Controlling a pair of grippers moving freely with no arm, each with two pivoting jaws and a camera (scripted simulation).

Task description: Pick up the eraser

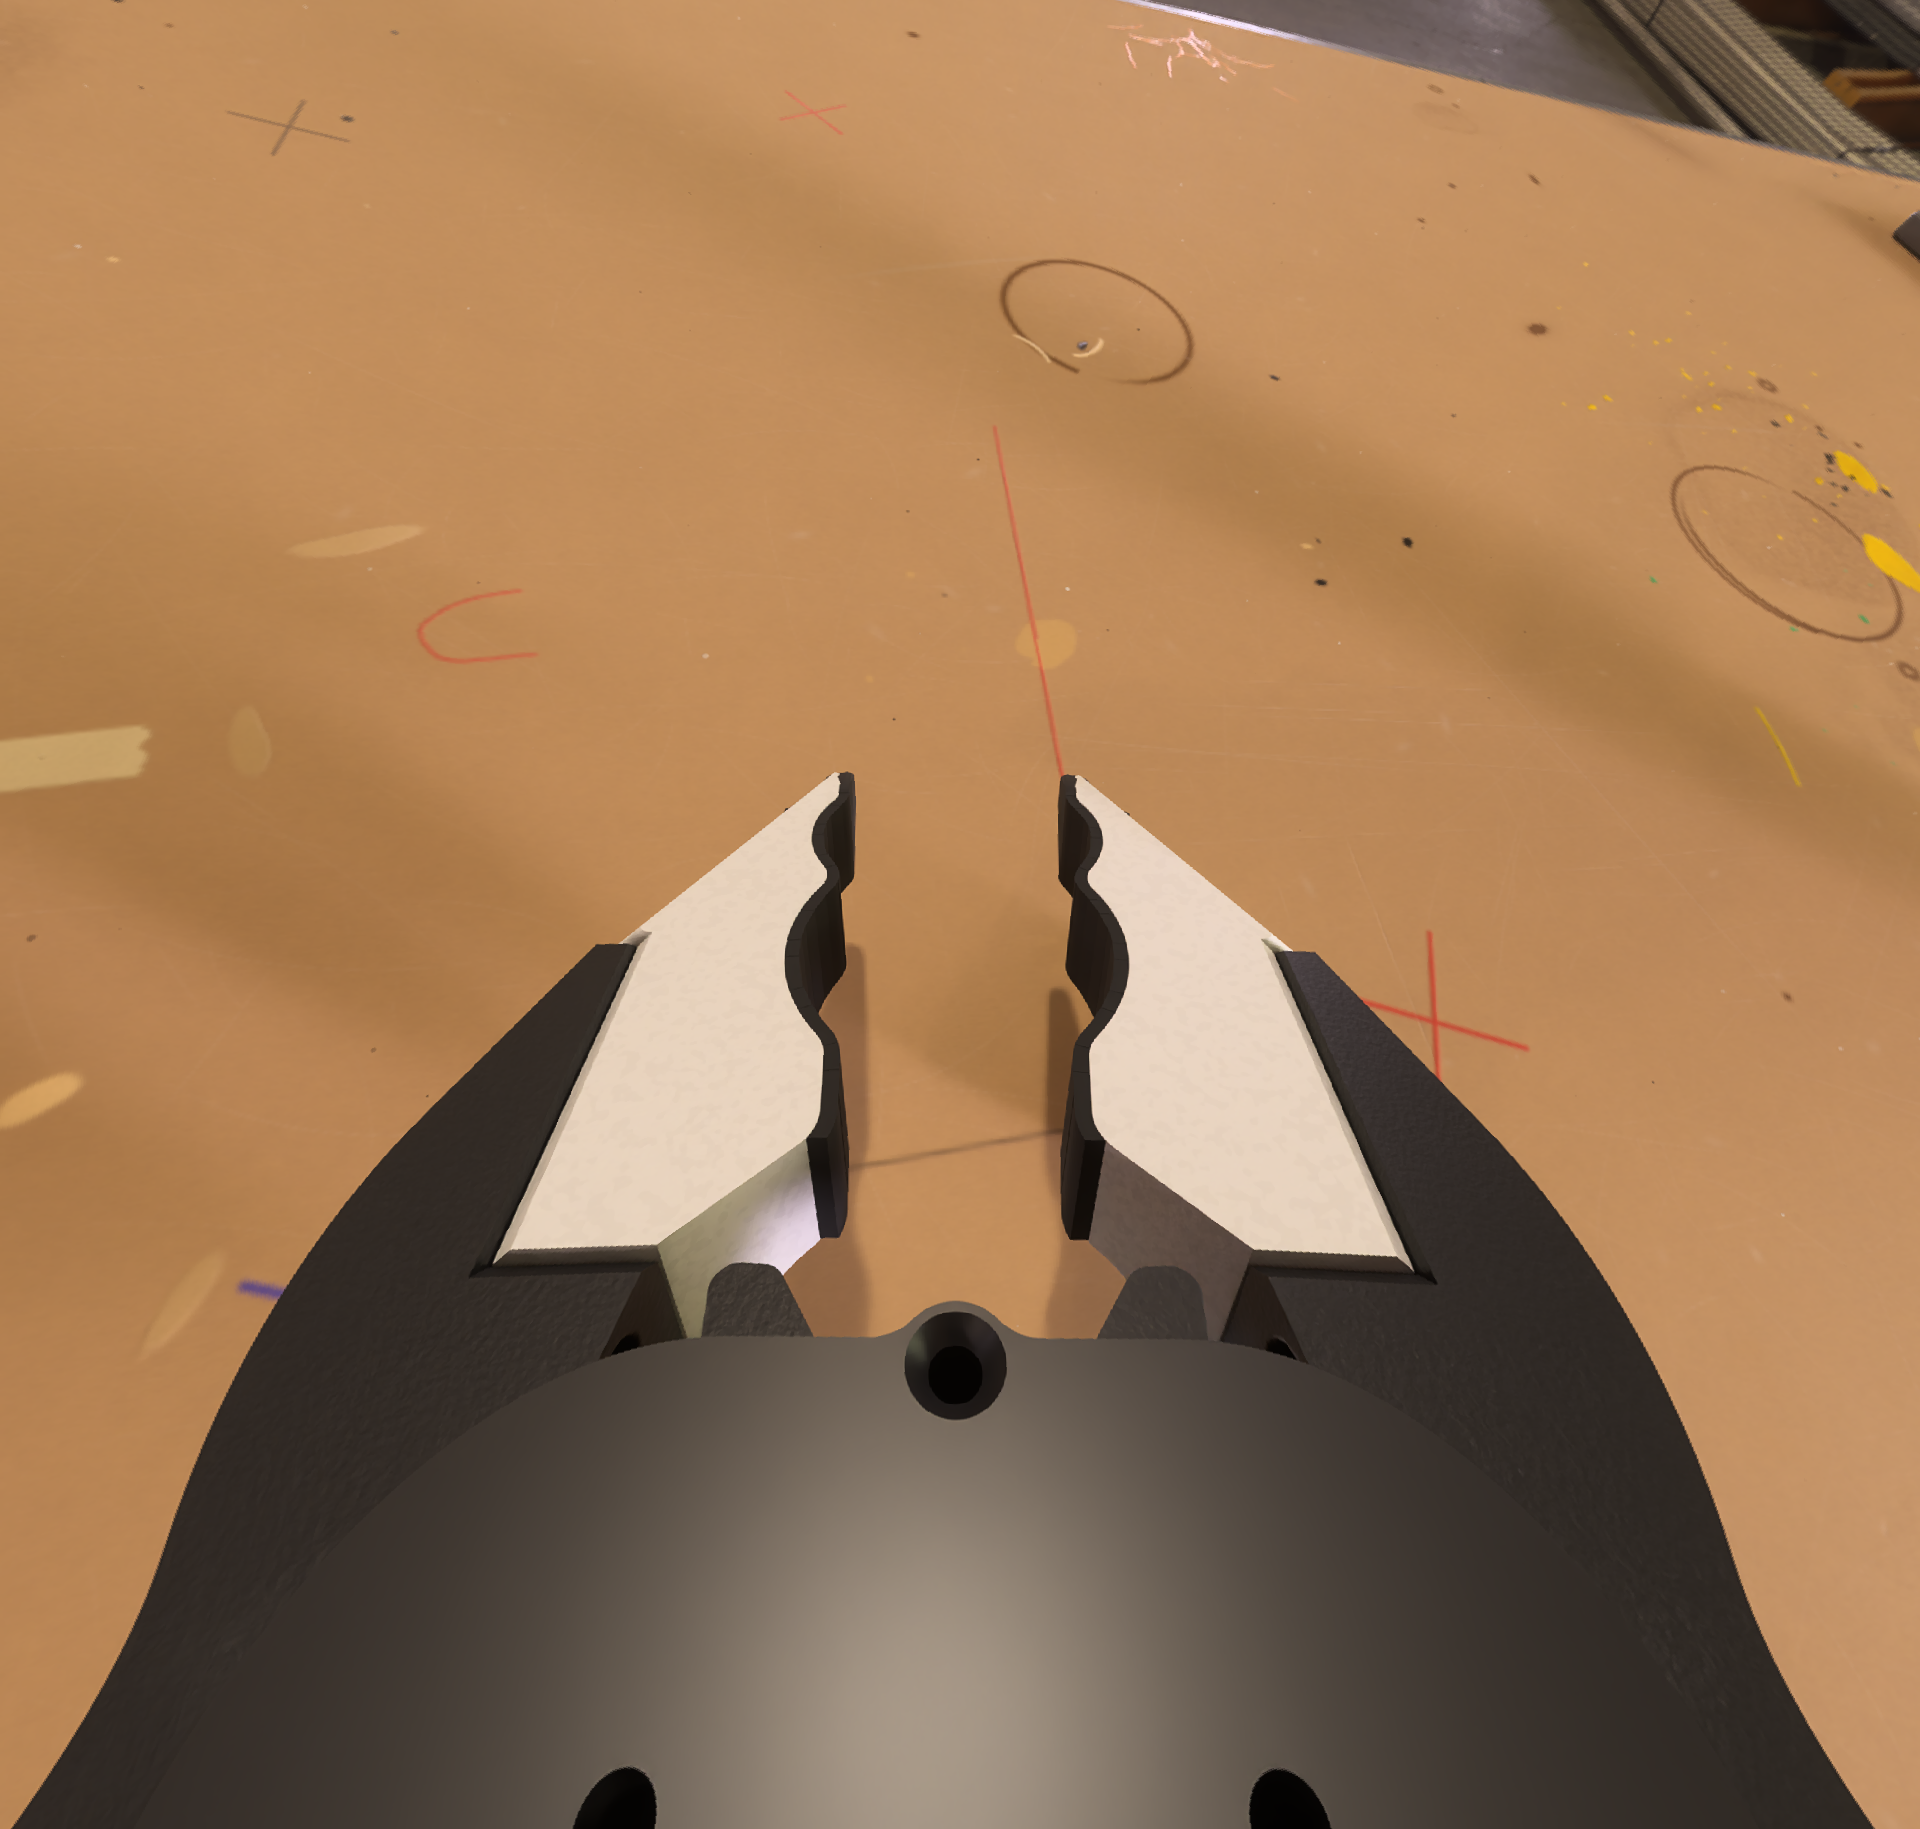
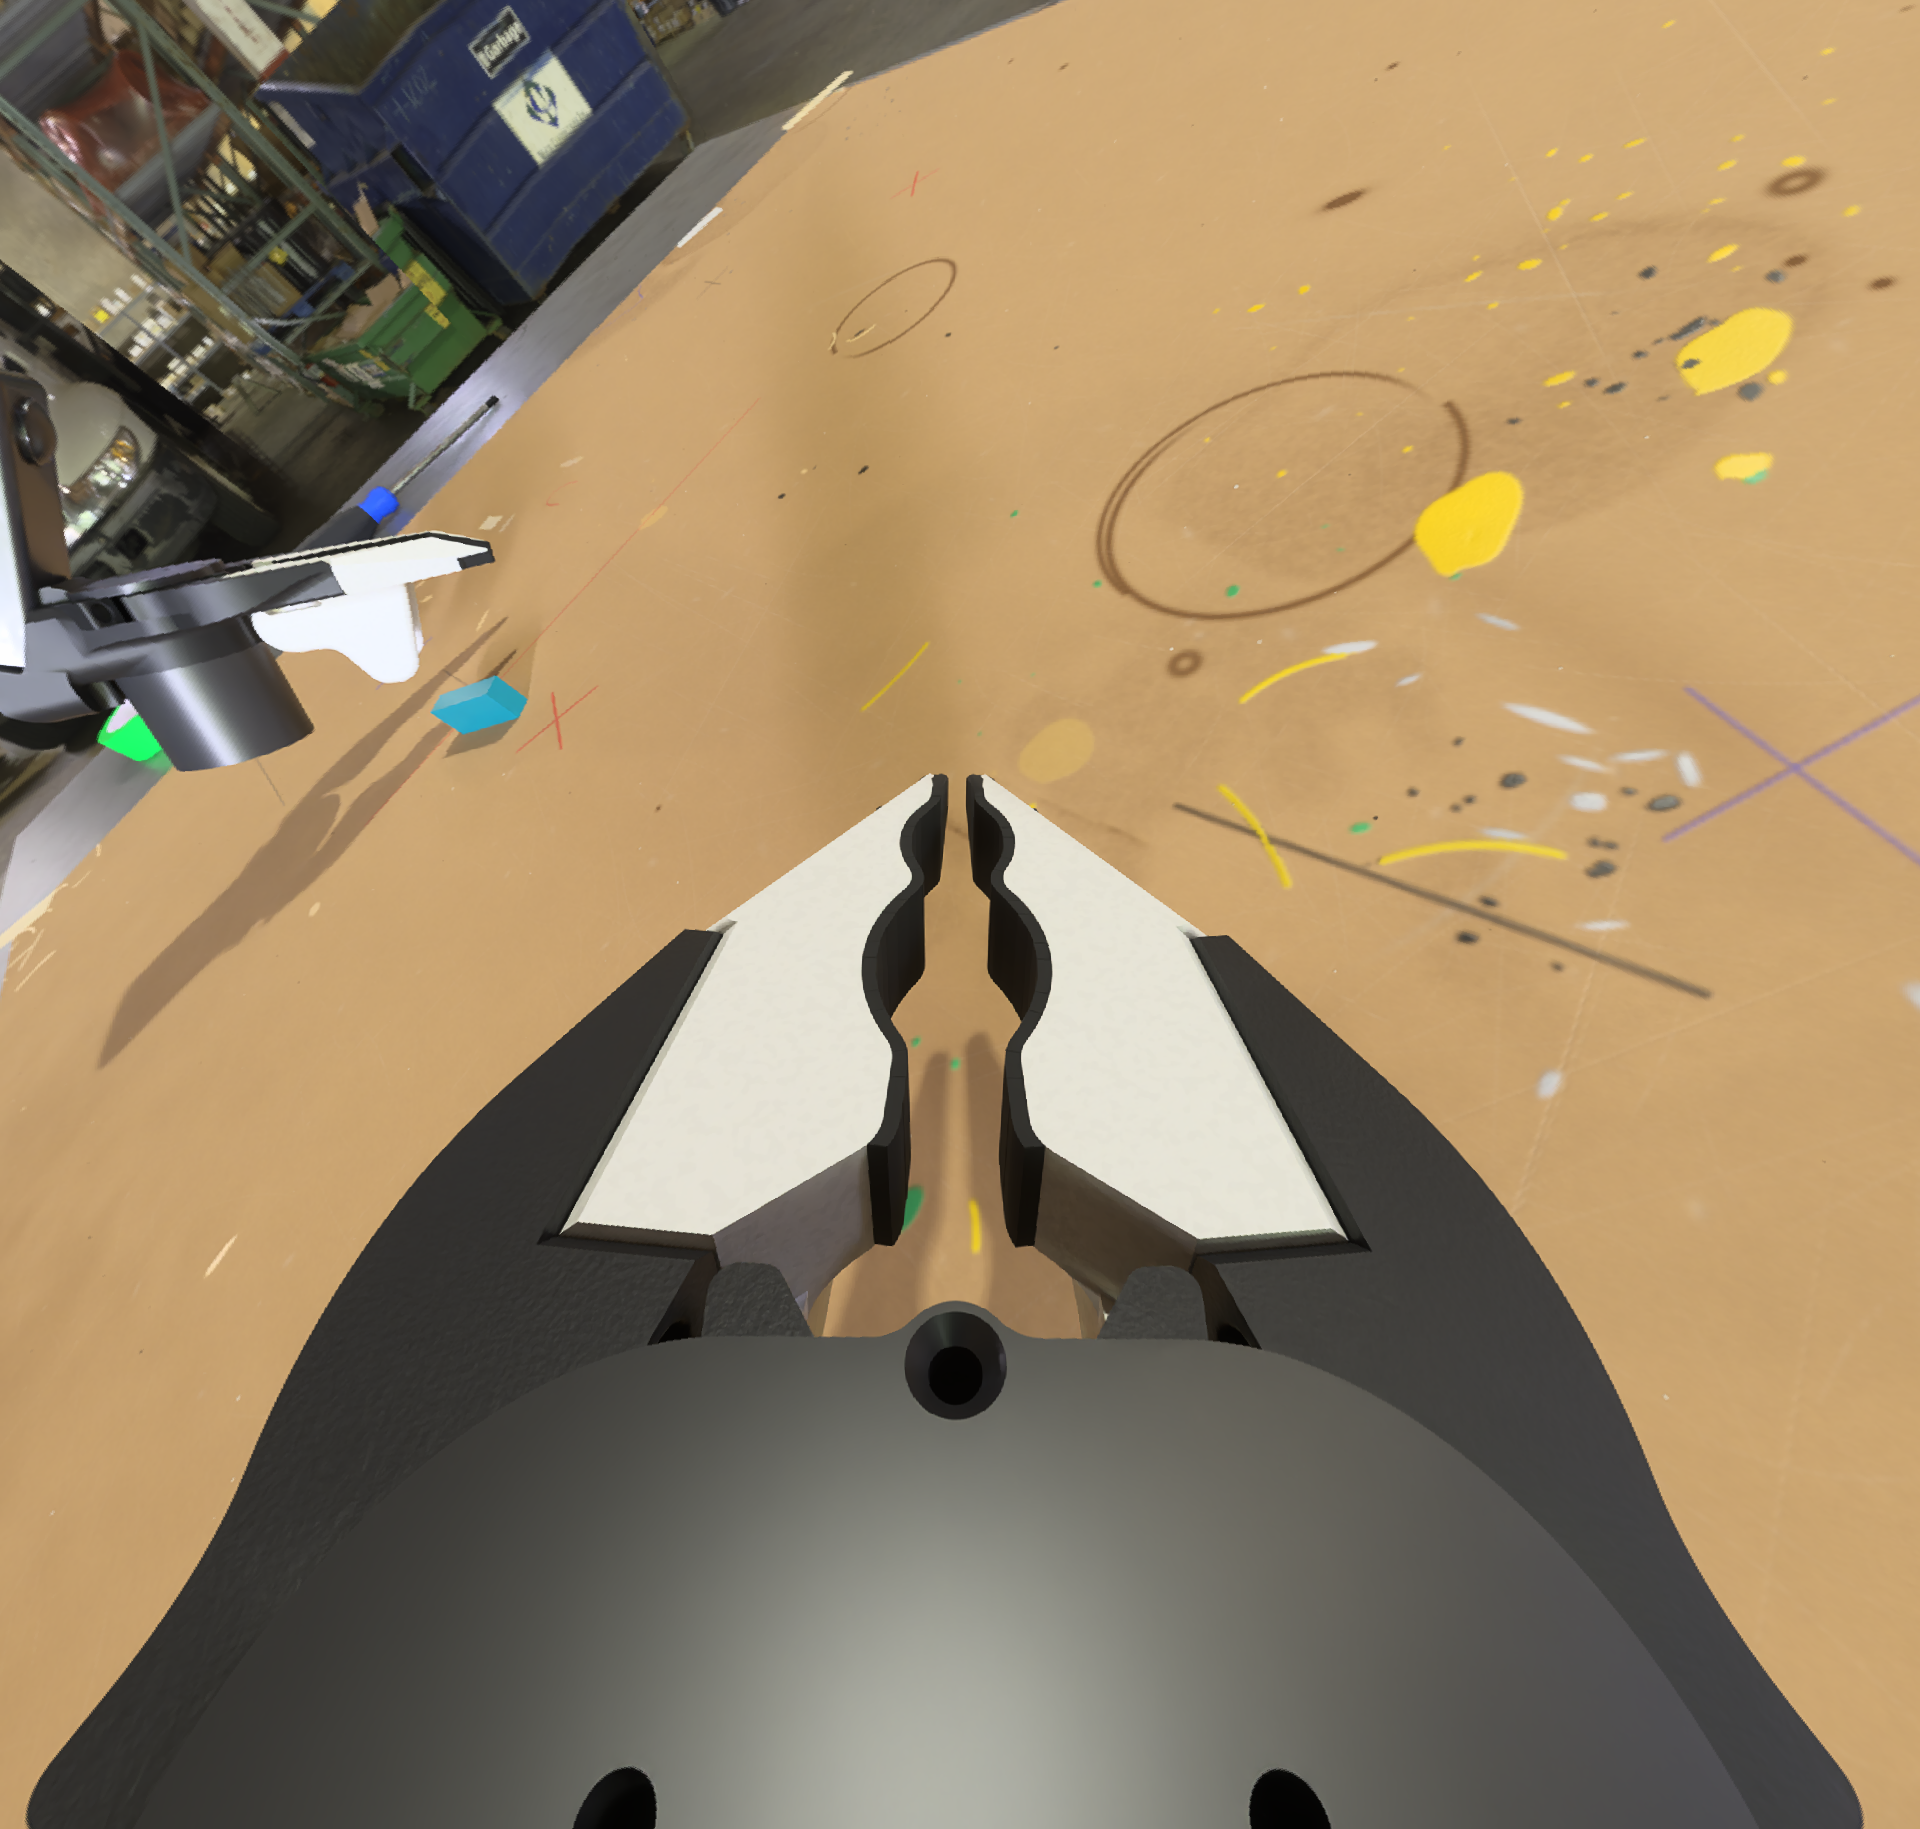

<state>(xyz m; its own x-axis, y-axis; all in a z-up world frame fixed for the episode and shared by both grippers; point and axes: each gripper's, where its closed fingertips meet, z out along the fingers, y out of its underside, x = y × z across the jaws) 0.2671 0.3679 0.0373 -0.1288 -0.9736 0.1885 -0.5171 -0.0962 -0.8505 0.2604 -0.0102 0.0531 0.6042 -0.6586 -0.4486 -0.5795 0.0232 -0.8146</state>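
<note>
The eraser (image 2: 480, 706) is a small cyan block lying on the tan table (image 2: 727, 532), seen only in the right wrist view at the left. My left gripper (image 1: 956, 782) is open and empty, with bare table between its fingers. It also shows in the right wrist view (image 2: 457, 558), hovering above the table, and the eraser lies on the table just below its fingertips. The eraser is hidden from the left wrist view. My right gripper (image 2: 956, 782) is shut and empty, well to the right of the eraser.
A tool with a blue collar (image 2: 379, 503) and a dark shaft lies near the table's left edge beyond the left gripper. A green object (image 2: 130, 735) sits behind the left gripper's body. Paint spots and drawn marks cover the table. A blue bin (image 2: 488, 106) stands off the table.
</note>
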